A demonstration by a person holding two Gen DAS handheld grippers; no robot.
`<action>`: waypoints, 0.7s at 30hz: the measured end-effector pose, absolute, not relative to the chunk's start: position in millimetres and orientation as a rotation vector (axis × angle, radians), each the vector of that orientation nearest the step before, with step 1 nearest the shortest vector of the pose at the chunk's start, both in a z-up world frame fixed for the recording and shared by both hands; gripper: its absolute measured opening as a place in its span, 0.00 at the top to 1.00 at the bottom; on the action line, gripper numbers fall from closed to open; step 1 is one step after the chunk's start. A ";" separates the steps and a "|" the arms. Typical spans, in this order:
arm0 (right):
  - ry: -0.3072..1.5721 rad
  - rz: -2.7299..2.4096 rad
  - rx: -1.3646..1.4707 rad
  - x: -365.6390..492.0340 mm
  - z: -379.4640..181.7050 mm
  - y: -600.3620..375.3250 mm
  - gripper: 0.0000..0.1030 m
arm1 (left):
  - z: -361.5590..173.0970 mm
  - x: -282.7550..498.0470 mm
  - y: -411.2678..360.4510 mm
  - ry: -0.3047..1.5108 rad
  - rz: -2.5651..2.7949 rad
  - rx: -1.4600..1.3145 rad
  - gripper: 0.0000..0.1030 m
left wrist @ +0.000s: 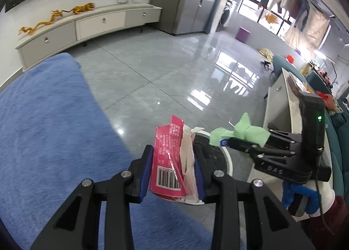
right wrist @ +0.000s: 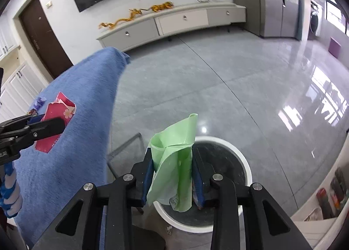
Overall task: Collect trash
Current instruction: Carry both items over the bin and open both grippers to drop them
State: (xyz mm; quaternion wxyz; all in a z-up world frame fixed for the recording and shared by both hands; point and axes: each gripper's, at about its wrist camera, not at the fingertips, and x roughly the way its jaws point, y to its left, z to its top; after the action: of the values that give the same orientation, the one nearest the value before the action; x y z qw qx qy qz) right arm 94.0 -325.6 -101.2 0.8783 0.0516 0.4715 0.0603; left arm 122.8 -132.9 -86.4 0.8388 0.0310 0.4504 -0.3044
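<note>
In our left gripper [left wrist: 172, 173] we pinch a crumpled pink foil wrapper [left wrist: 169, 158] above the blue cloth-covered table's [left wrist: 54, 130] edge. Our right gripper [right wrist: 172, 175] clamps a thin green plastic bag [right wrist: 174, 162] directly over the round white bin [right wrist: 242, 158] on the floor

Both grippers are built of black linkage bars joined by silver round screws, with blue pads lining the jaws. On the right gripper [left wrist: 226, 142], white "DAS" lettering, a green light and a black cable are seen.
</note>
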 end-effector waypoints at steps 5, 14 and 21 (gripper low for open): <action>1.010 0.099 0.134 93.6 -114.5 -339.6 0.68 | -94.0 124.4 -156.4 0.974 -0.664 0.080 0.67; 1.029 0.077 0.168 89.5 -129.1 -358.8 0.67 | -100.3 124.9 -183.4 0.989 -0.691 0.095 0.67; 1.033 0.073 0.175 87.0 -132.5 -361.6 0.67 | -103.5 126.7 -192.8 0.998 -0.692 0.097 0.66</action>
State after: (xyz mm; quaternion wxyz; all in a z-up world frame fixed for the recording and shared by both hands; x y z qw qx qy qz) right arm 87.0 -361.6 -132.5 0.8652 0.0835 0.4933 0.0346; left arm 126.7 -192.8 -103.5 0.8202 0.0454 0.4687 -0.3250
